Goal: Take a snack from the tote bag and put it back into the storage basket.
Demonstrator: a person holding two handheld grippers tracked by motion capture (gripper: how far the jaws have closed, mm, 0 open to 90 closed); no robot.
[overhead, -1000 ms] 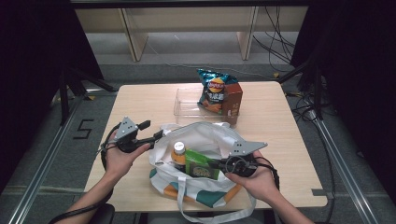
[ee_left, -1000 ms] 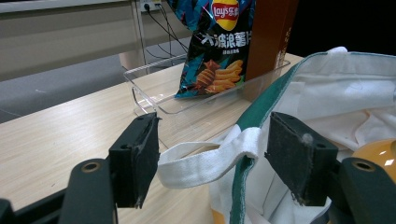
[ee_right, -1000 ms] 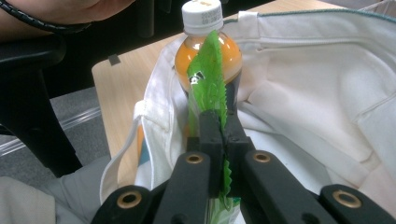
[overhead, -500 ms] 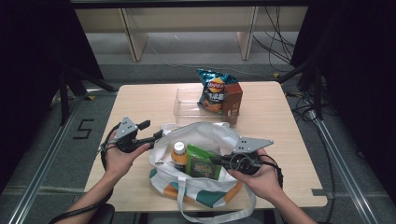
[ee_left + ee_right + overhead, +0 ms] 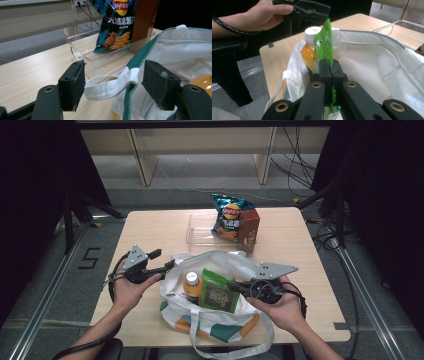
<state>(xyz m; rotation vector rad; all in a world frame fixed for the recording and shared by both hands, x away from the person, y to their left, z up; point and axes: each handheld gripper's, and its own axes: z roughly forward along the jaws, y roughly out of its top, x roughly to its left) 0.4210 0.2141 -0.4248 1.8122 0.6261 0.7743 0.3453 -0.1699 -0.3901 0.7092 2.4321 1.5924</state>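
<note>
A white tote bag point(image 5: 220, 262) with green and orange trim lies open at the table's front middle. An orange juice bottle point(image 5: 191, 282) with a white cap stands inside it. My right gripper point(image 5: 232, 287) is shut on a green snack packet point(image 5: 217, 292), held upright over the bag's mouth beside the bottle point(image 5: 310, 47); the packet point(image 5: 324, 42) rises from between the pads of my right gripper point(image 5: 329, 67). My left gripper point(image 5: 167, 265) is at the bag's left rim. Its jaws stand wide apart around the white strap point(image 5: 107, 87), which passes through my left gripper point(image 5: 116, 83) unpressed.
At the back of the table a clear plastic tray point(image 5: 200, 232) holds a blue chips bag point(image 5: 229, 217) and a brown box point(image 5: 248, 227). Bare wood lies left of the tray point(image 5: 82, 50). Dark stands and cables surround the table.
My right gripper has lifted the green packet slightly, away from the front edge. The left gripper and the bag have stayed put.
</note>
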